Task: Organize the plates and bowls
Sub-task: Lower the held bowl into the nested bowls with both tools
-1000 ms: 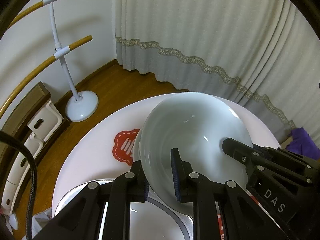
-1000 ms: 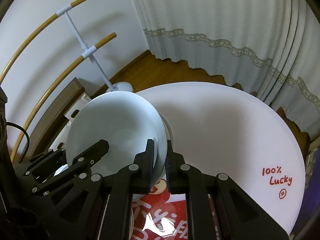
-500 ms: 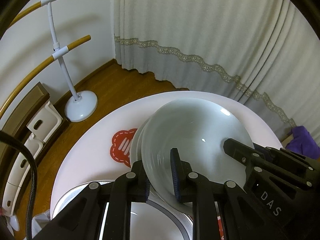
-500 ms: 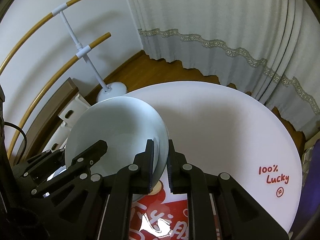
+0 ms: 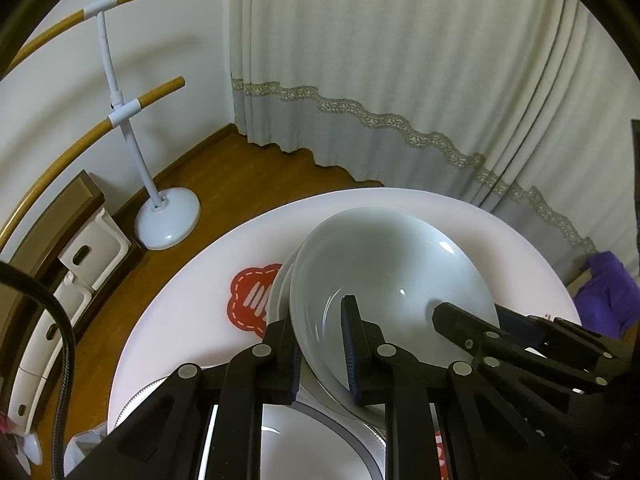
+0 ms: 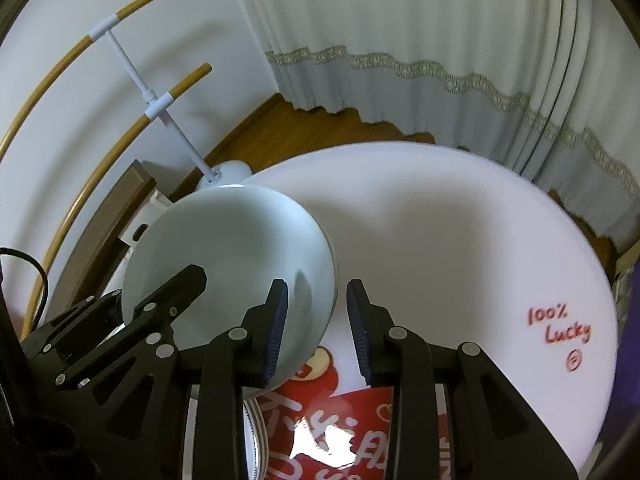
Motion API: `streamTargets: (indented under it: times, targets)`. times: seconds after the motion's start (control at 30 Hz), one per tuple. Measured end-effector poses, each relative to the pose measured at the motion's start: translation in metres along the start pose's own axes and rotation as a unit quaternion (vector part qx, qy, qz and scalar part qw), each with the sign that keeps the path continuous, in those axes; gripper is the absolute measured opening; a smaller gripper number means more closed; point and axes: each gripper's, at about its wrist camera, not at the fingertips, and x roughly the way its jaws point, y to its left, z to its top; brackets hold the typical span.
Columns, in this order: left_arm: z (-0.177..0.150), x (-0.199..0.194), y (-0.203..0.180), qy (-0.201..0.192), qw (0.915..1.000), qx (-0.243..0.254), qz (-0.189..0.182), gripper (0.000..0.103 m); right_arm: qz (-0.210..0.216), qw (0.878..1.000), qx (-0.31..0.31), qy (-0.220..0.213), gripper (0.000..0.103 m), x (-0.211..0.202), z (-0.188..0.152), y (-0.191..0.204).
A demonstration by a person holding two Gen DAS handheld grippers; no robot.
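A pale blue-white bowl (image 5: 392, 276) rests nested on another white bowl (image 5: 280, 288) on the round white table (image 5: 192, 312). My left gripper (image 5: 322, 344) has its fingers on either side of the bowl's near rim, shut on it. In the right wrist view the same bowl (image 6: 228, 264) sits at the left. My right gripper (image 6: 316, 328) is open, its left finger inside the bowl's right rim and its right finger outside. A grey-rimmed plate (image 5: 320, 444) lies under my left gripper.
The table carries a red flower mark (image 5: 250, 300), red printed paper (image 6: 340, 420) and "100% Lucky" writing (image 6: 560, 328). A white floor stand (image 5: 164, 216) with wooden bars, a low cabinet (image 5: 60, 232) and curtains (image 5: 400, 80) surround the table. A purple cloth (image 5: 608, 292) lies at the right.
My right gripper has opened and let go of the bowl's rim. The bowl has come down onto the other bowl. My left gripper stays on the rim.
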Motion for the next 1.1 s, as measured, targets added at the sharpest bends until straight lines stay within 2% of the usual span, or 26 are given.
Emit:
streamTargets:
  times: [0.27,0.6,0.8,1.1]
  targets:
    - [-0.002,-0.004,-0.001,-0.003,1.0000,0.005,0.007,0.015,0.016,1.000,0.006,0.009,0.026,0.010,0.000,-0.002]
    - [-0.005,-0.018,0.002,-0.006,1.0000,0.003,0.005,0.018,0.019,1.000,0.010,0.009,0.026,0.013,-0.002,-0.001]
    - [-0.006,-0.031,0.002,-0.019,0.9996,0.007,0.021,0.019,0.019,1.000,0.013,0.009,0.026,0.013,-0.004,0.000]
    - [-0.010,-0.038,0.006,-0.012,0.9996,0.002,0.026,0.020,0.019,1.000,0.016,0.006,0.028,0.012,-0.006,0.004]
